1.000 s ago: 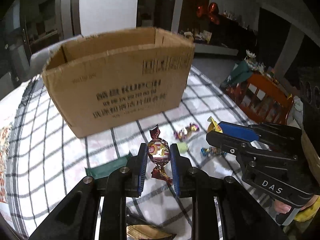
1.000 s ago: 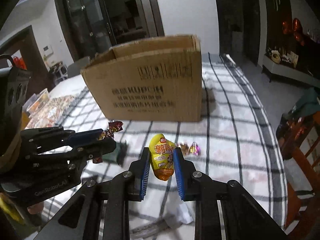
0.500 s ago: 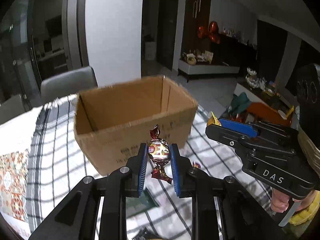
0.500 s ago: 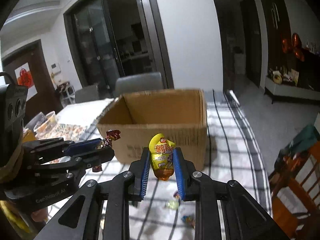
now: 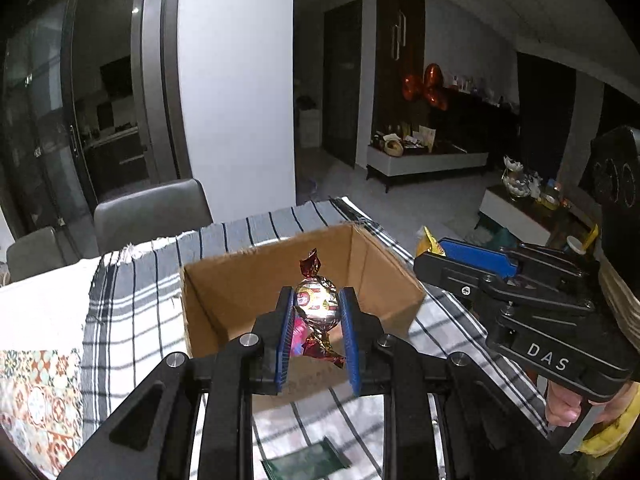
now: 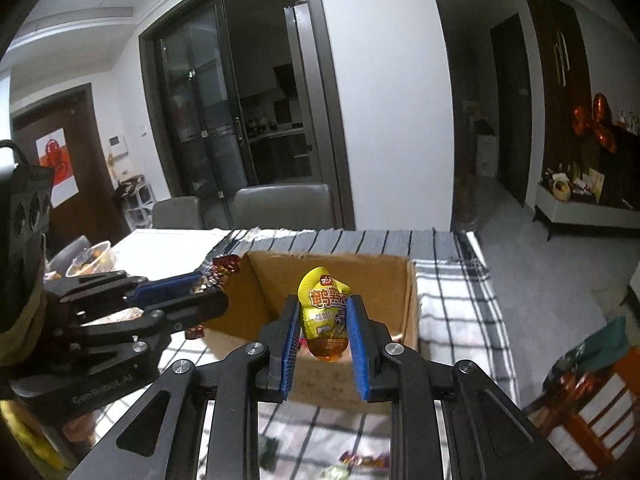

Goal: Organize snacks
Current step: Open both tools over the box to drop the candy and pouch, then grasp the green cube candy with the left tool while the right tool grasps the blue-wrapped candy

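An open cardboard box (image 5: 224,292) (image 6: 276,280) stands on the checked tablecloth (image 5: 132,312). My left gripper (image 5: 316,300) is shut on a foil-wrapped candy (image 5: 316,304) with twisted red ends, held in the air in front of the box opening. My right gripper (image 6: 324,308) is shut on a yellow snack pouch (image 6: 325,312), also raised before the box. In the left wrist view the right gripper (image 5: 436,252) reaches in from the right with the yellow pouch tip (image 5: 426,242) showing. In the right wrist view the left gripper (image 6: 208,288) comes in from the left beside the box.
Something pink (image 5: 298,334) lies inside the box. A green packet (image 5: 308,462) and loose candies (image 6: 364,460) lie on the cloth near me. Grey chairs (image 5: 152,212) stand behind the table. A bowl of food (image 6: 90,260) sits at the left. A wooden chair (image 6: 592,408) stands at the right.
Both grippers rose with their snacks and tilted up. The box, seen from its printed side before, now shows its open top and sits lower in both views.
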A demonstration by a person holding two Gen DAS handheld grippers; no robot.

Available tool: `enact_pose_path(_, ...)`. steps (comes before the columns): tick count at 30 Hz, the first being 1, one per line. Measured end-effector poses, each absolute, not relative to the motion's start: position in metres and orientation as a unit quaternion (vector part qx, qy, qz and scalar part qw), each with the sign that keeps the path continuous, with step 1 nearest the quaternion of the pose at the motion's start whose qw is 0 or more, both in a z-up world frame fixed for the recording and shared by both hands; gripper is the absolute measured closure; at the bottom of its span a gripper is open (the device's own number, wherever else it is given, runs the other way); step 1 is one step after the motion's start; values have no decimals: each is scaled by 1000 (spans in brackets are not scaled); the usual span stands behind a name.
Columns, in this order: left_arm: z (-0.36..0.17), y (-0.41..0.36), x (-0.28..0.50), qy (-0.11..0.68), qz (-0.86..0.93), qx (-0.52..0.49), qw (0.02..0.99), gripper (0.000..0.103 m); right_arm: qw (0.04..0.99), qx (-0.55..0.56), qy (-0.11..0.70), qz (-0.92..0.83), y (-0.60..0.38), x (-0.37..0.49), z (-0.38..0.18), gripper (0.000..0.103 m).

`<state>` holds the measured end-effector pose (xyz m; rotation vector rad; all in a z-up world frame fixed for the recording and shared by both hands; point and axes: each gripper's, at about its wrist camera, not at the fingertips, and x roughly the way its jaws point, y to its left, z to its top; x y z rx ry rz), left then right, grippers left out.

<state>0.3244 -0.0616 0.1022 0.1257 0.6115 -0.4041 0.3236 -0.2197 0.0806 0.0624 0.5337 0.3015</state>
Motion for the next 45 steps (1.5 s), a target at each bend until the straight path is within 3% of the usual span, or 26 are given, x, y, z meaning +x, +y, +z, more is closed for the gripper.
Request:
enact_pose_path(7, 104, -61, 354, 297, -184, 69, 934, 78, 950, 29, 273, 151, -220, 358, 80, 78)
enact_pose_path(9, 103, -60, 363, 297, -174, 67, 936, 58, 950, 26, 276, 146, -219, 367, 79, 77)
enact_pose_path(10, 103, -59, 366, 297, -168, 65, 938, 53, 951, 23, 276, 140, -219, 370, 79, 76)
enact_pose_path(11, 102, -58, 367, 297, -162, 64, 939, 49, 951, 21, 277, 135, -219, 372, 78, 67)
enact_pose_path(12, 102, -56, 368, 297, -157, 63, 940, 49, 952, 20, 278, 128, -220, 374, 78, 64)
enact_pose_path(19, 100, -58, 347, 286, -141, 80, 944, 44, 952, 18, 280, 124, -224, 356, 76, 64)
enact_pose_path(33, 100, -75, 277, 262, -177, 94, 944, 44, 955, 27, 270, 117, -246, 289, 79, 64)
enact_pose_path(45, 71, -100, 251, 275, -221, 126, 927, 44, 949, 40, 295, 106, -260, 251, 47, 64)
